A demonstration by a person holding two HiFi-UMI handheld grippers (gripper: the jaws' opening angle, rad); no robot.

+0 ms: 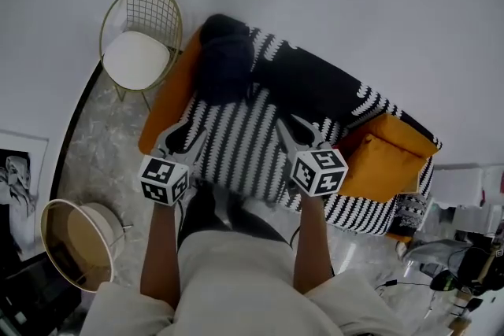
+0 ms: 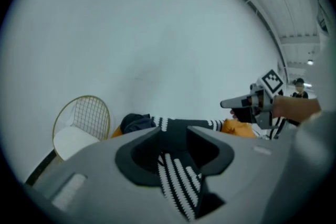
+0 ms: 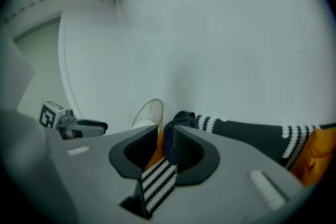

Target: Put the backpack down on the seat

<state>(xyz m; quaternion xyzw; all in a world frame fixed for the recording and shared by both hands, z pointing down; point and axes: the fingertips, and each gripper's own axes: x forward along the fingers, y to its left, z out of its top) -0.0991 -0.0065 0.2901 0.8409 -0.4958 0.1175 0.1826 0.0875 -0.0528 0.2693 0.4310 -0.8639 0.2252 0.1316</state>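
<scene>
A dark navy backpack [image 1: 224, 63] lies on the seat of an orange sofa [image 1: 161, 110], at its far left end, on a black-and-white striped blanket [image 1: 236, 149]. My left gripper [image 1: 183, 139] hovers over the blanket's near left part, a good way short of the backpack. Its jaws stand apart with nothing between them. My right gripper [image 1: 299, 130] hangs over the blanket's middle, also open and empty. In the left gripper view, the backpack [image 2: 135, 123] sits beyond the left gripper [image 2: 176, 128]. The right gripper [image 3: 165, 128] points toward the backpack [image 3: 181, 119].
A gold wire chair [image 1: 140, 43] with a white cushion stands left of the sofa against the wall. A round side table [image 1: 75, 240] is at my near left. An orange cushion [image 1: 386, 157] fills the sofa's right end. Cables and gear [image 1: 465, 264] clutter the right.
</scene>
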